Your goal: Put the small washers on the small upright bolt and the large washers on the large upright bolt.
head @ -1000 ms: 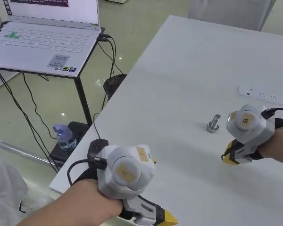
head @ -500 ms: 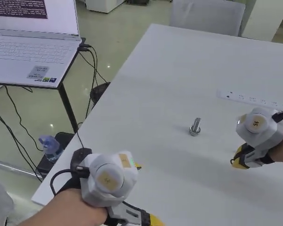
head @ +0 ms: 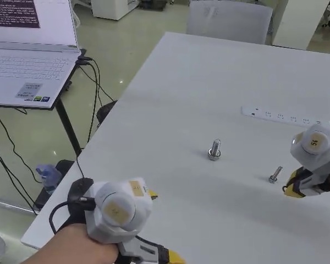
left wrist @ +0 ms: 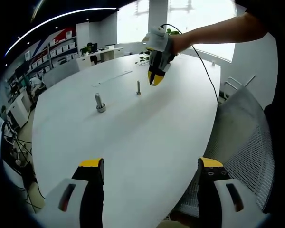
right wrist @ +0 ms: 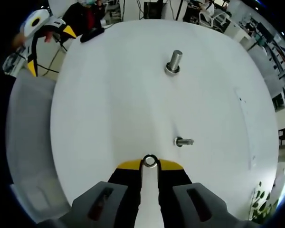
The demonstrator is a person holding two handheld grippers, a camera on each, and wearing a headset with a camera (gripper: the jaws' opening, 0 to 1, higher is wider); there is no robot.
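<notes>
Pulled back, right hand-held gripper [right wrist: 150, 164] clenched on small washer [right wrist: 150, 161], left hand-held gripper [left wrist: 150, 164] gaping, empty.

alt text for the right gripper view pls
The right gripper, jaws shut on a washer, points across a white table. Just ahead of the tips is the small bolt; farther off is the large bolt.

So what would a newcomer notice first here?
Two bolts stand upright on the white table: the large bolt near the middle and the small bolt to its right in the head view. The right gripper hangs beside the small bolt, shut on a washer. The left gripper is open near the table's near edge.
</notes>
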